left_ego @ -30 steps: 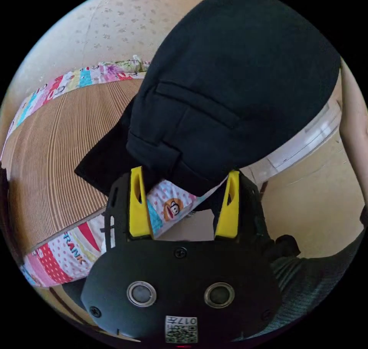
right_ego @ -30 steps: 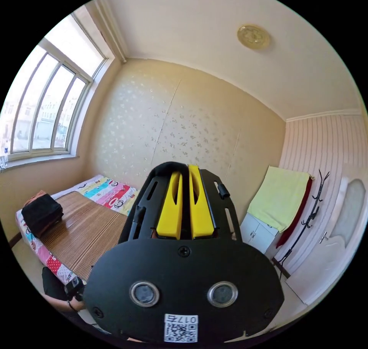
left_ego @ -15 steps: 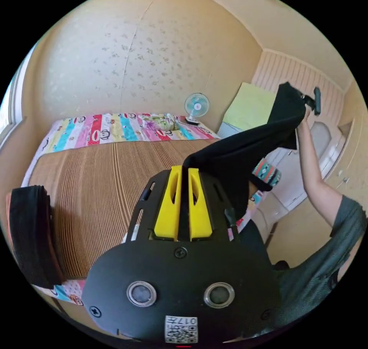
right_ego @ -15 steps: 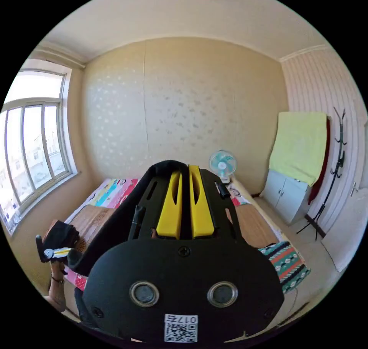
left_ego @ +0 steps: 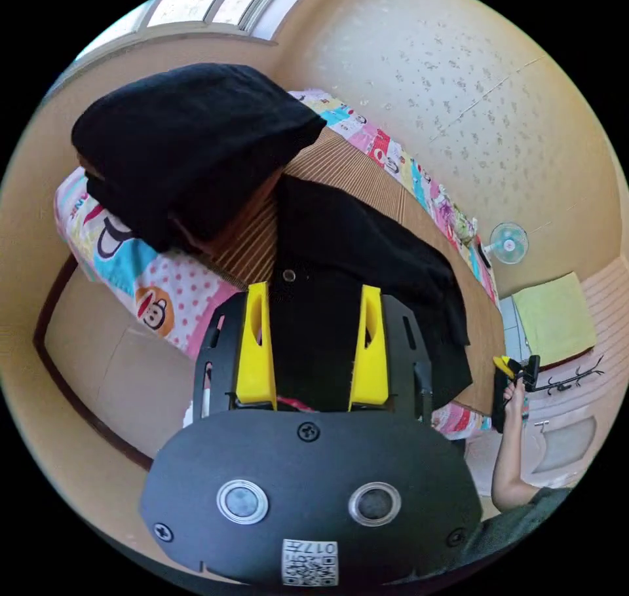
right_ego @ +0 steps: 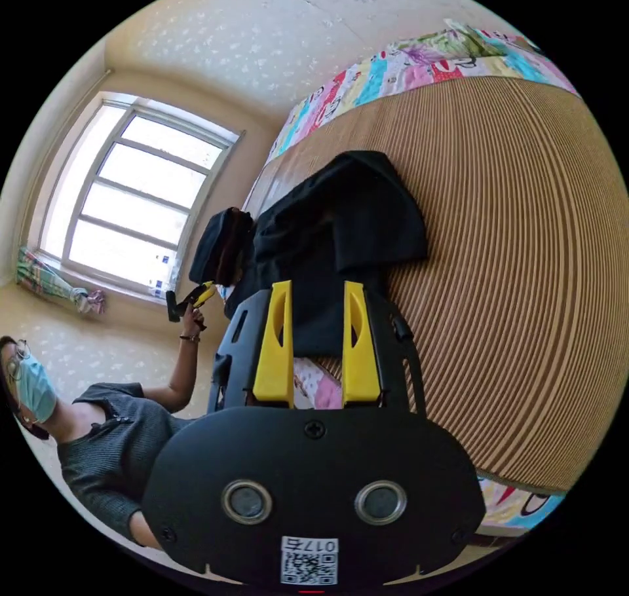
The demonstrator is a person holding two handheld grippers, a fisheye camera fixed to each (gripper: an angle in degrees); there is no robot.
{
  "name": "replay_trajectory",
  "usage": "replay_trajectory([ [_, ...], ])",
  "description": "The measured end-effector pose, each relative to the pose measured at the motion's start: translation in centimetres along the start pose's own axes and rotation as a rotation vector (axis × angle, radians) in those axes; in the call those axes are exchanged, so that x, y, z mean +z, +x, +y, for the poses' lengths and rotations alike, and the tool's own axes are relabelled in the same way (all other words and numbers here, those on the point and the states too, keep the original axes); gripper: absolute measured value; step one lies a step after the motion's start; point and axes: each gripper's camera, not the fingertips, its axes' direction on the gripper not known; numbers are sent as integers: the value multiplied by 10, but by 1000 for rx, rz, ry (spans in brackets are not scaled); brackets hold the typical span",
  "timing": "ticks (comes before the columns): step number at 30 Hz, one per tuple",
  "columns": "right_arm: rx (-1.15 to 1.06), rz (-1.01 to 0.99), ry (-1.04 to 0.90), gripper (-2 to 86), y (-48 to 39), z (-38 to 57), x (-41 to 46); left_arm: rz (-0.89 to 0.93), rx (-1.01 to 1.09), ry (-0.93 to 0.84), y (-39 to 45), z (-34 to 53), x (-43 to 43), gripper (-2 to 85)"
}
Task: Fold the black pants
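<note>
In the left gripper view, at the upper left of the frame, you have a folded black stack [left_ego: 190, 144] sitting on the corner of the bed [left_ego: 131, 255], out of the way so the working area stays free. Move right to the centre and the black pants [left_ego: 354, 262] lie spread on the ribbed bamboo mat [left_ego: 341, 164], waist end with its button draped over the bed's edge toward you. Your left tool [left_ego: 313, 353] hangs just before that waist end with its jaws spread, the cloth showing between them but not pinched; I judge you have laid the pants down here to flatten them before the first fold. Further right, near the lower right edge, your hand [left_ego: 514, 393] carries the right tool [left_ego: 517, 368] at the far end of the pants.

In the right gripper view, at the left of the frame, your other hand [right_ego: 191, 324] holds the left tool [right_ego: 187, 298] beside the stack [right_ego: 219, 245]. At the centre the pants [right_ego: 341, 236] run away across the mat [right_ego: 524, 262], one part doubled over itself. Your right tool [right_ego: 318, 353] is spread too, with the near hem between its jaws and unclamped, probably ready to take a fresh hold.
</note>
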Motion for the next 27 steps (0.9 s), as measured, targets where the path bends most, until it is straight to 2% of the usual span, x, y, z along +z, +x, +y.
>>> replay_trajectory([
  [4,147,103,166,146,33,36,-5,-44,-132,72,-6,52,-27,190],
  [7,134,44,122,125,51,21,11,131,-232,6,-20,57,-24,195],
  [8,145,33,67,99,56,9,18,213,-246,-74,-19,51,-17,194],
  [10,150,-16,11,58,56,-12,14,262,-227,-106,-7,42,-22,189],
  [12,40,-132,217,39,17,-24,-37,228,-143,-72,22,28,-51,185],
  [14,-134,-105,347,34,-47,-28,-68,199,-67,-64,45,16,-68,183],
  [16,-295,-101,395,33,-110,-29,-74,203,22,-72,66,5,-77,168],
  [17,-386,-179,362,33,-141,-32,-62,207,74,-91,77,-1,-78,139],
  [19,-519,-380,173,34,-174,-41,-23,246,109,-147,89,-12,-76,70],
  [20,-582,-502,-1,36,-186,-45,12,287,121,-187,95,-18,-72,20],
  [21,-586,-589,-144,39,-188,-43,45,340,141,-237,99,-23,-65,11],
  [22,-564,-618,-198,41,-184,-42,59,369,155,-277,101,-25,-58,6],
  [23,-487,-624,-264,46,-172,-35,84,414,168,-413,103,-28,-36,0],
  [24,-399,-581,-277,50,-156,-27,99,483,149,-570,101,-30,-14,-5],
  [27,-248,-569,-171,58,-109,-3,97,612,69,-600,80,-42,-24,-9],
])
